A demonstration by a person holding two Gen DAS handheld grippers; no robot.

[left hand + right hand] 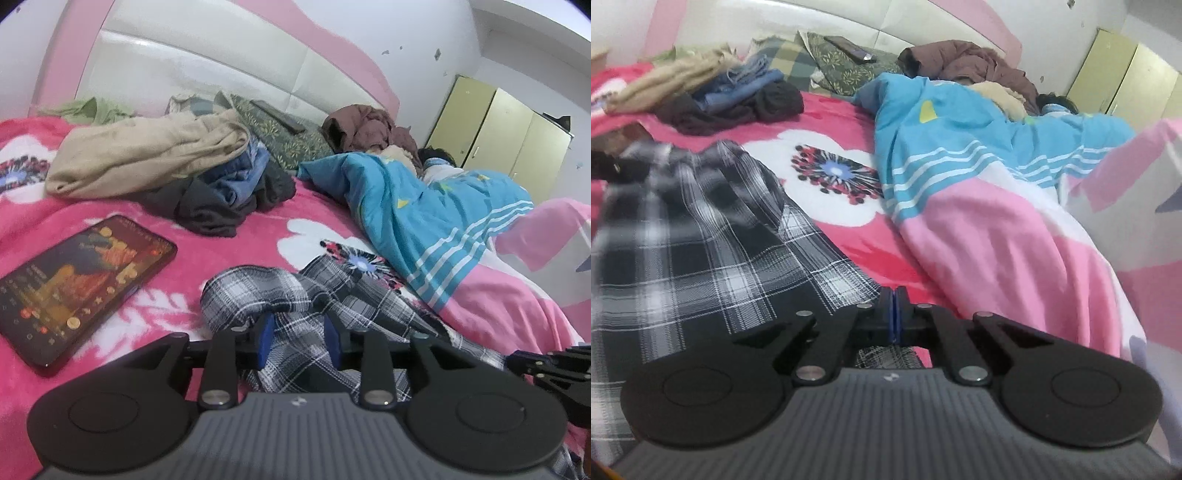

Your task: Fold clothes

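On the pink floral bed (pixel 258 229) by yellow wardrobes (pixel 509 136), left tool (pixel 300 341) part-open astride plaid garment (pixel 354 306), right tool (pixel 894 314) shut, seemingly empty.

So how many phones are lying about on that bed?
2. One phone, screen lit, lies flat on the pink blanket left of the plaid garment. A second dark phone rests on the leaf-print pillow by the headboard. Others may hide under clothes.
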